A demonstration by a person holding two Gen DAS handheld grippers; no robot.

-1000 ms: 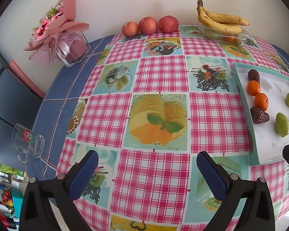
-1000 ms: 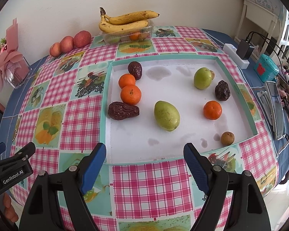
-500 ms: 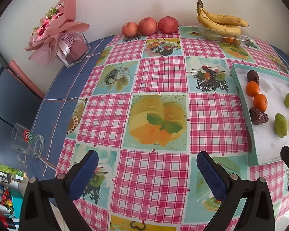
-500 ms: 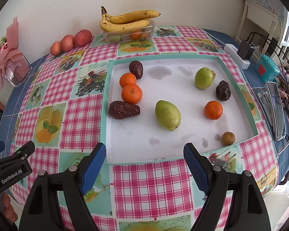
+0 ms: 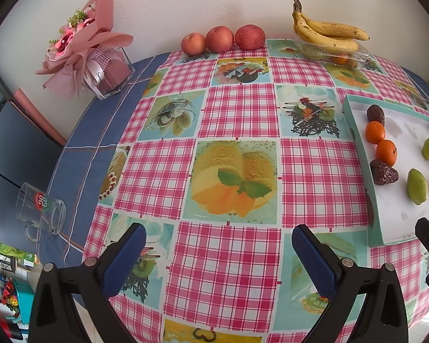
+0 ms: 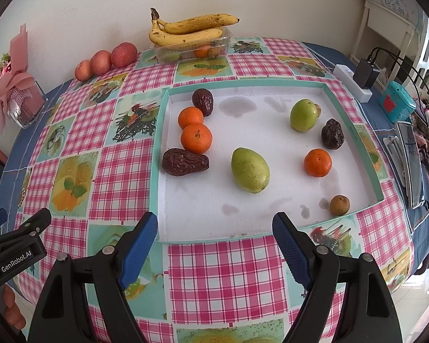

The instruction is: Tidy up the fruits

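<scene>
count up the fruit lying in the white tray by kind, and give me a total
Mandarins: 3
Dark wrinkled fruits: 3
Green fruits: 2
Small brown round fruits: 2, the second mostly hidden behind a green one
Total: 10 in the white tray

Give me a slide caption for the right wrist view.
Open right gripper faces a teal-rimmed white tray of loose oranges, green and dark fruits.
</scene>
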